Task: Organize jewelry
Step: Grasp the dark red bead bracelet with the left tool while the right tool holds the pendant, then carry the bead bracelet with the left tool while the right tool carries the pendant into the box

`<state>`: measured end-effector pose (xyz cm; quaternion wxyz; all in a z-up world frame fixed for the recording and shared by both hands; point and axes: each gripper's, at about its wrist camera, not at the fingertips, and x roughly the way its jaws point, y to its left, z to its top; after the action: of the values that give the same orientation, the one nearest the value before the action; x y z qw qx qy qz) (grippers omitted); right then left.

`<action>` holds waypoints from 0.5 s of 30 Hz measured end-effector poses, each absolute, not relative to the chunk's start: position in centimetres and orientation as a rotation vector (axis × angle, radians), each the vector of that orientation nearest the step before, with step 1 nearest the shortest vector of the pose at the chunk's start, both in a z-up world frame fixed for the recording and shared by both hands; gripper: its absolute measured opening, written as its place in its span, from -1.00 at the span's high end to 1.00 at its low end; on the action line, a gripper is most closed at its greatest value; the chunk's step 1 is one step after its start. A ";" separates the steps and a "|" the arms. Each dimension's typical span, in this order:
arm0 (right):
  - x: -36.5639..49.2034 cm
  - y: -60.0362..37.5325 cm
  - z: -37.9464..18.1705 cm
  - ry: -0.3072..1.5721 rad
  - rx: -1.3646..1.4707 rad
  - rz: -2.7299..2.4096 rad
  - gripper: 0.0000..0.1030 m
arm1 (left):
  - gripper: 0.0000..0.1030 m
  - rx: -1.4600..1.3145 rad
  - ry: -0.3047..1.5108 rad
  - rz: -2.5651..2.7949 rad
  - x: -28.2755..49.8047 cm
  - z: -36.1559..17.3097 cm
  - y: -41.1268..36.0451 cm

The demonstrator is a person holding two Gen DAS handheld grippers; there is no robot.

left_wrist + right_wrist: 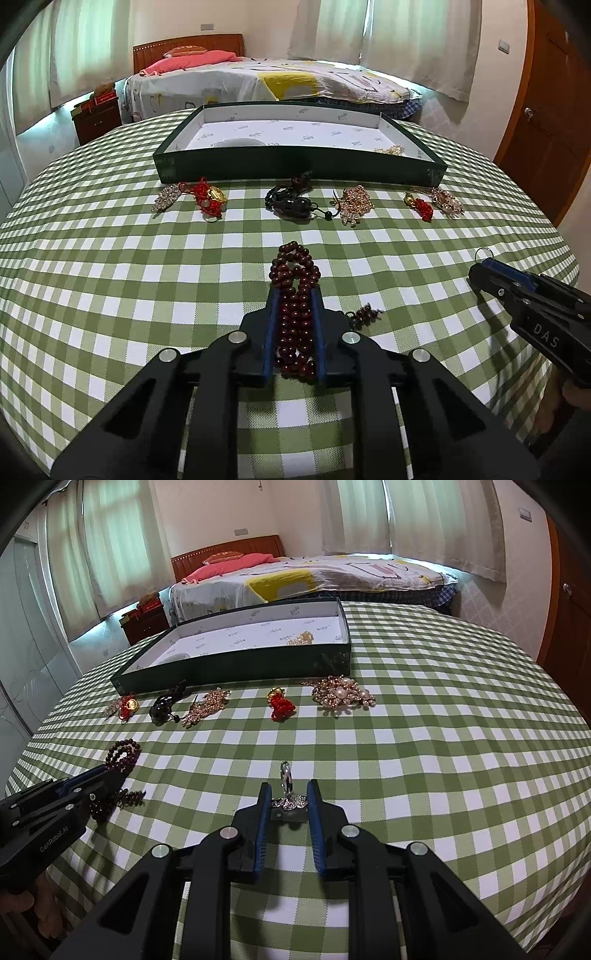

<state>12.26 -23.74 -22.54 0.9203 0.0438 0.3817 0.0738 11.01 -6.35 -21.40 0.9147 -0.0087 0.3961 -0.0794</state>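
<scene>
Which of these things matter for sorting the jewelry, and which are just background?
Job: bead bracelet in left gripper; silver charm in right gripper; tray; brooch; red knot; black beads.
Background: bed; curtains; nightstand; door.

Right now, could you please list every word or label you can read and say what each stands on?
"DAS": on the side of the right tool.
"GenRobot.AI": on the body of the left tool.
Small repeated print on the tray lining: too small to read.
</scene>
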 end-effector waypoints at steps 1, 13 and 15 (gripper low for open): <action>12.3 -23.7 -22.5 0.784 0.088 0.152 0.60 | 0.69 -0.020 0.815 -0.166 11.0 -21.4 -6.3; 12.4 -23.3 -21.6 0.769 0.099 0.168 0.60 | 0.78 -0.023 0.779 -0.191 10.7 -20.3 -6.1; 12.5 -23.2 -21.3 0.765 0.098 0.172 0.60 | 0.78 -0.018 0.764 -0.190 10.8 -19.9 -6.0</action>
<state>12.47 -23.16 -21.34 0.9230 0.0479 0.3726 0.0839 10.79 -5.98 -19.88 0.9235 -0.0086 0.3721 -0.0926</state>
